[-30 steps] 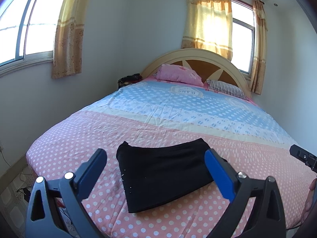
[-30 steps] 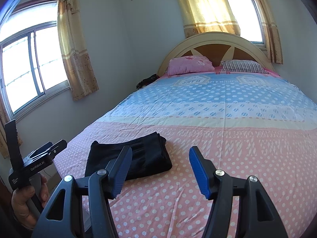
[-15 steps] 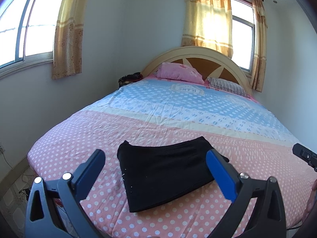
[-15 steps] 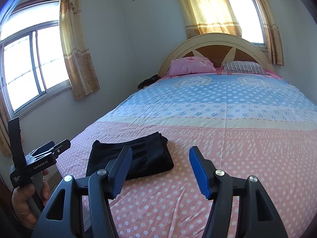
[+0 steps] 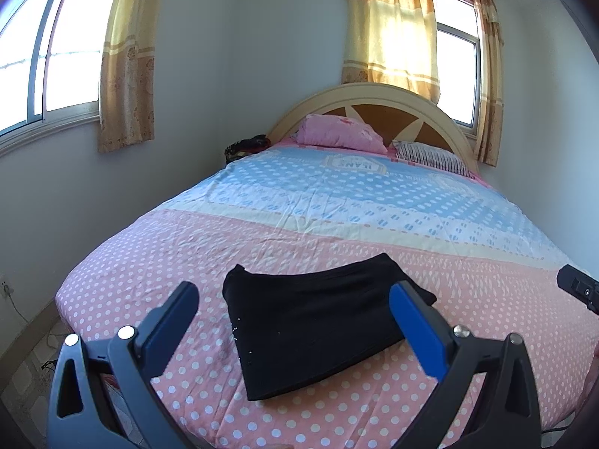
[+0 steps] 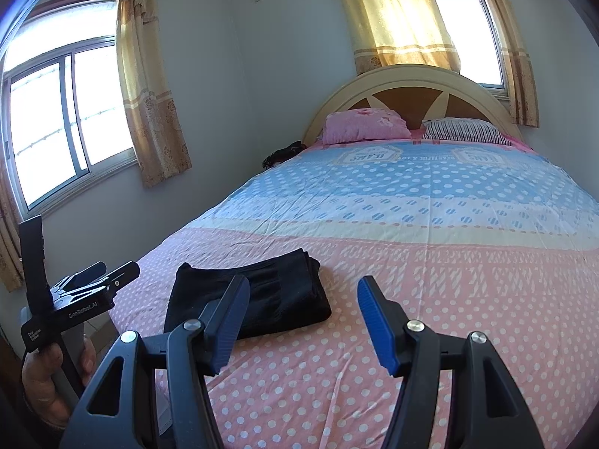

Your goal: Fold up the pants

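Black pants (image 5: 318, 321) lie folded into a compact rectangle near the foot of the bed (image 5: 337, 224), on the pink dotted part of the sheet. My left gripper (image 5: 295, 295) hovers above and short of them, jaws wide apart with nothing between. In the right wrist view the folded pants (image 6: 254, 299) sit left of centre. My right gripper (image 6: 303, 292) stands open to their right, holding nothing. The left gripper (image 6: 101, 277) also shows at the left edge of that view, held by a hand (image 6: 45, 378).
A pink pillow (image 5: 340, 134) and a striped pillow (image 5: 430, 157) lie against the curved headboard (image 5: 374, 101). A dark bundle (image 5: 247, 146) sits beside the bed's far left corner. Curtained windows (image 5: 45, 56) are on the left and back walls. Floor and a cable (image 5: 22, 344) show below the bed's left edge.
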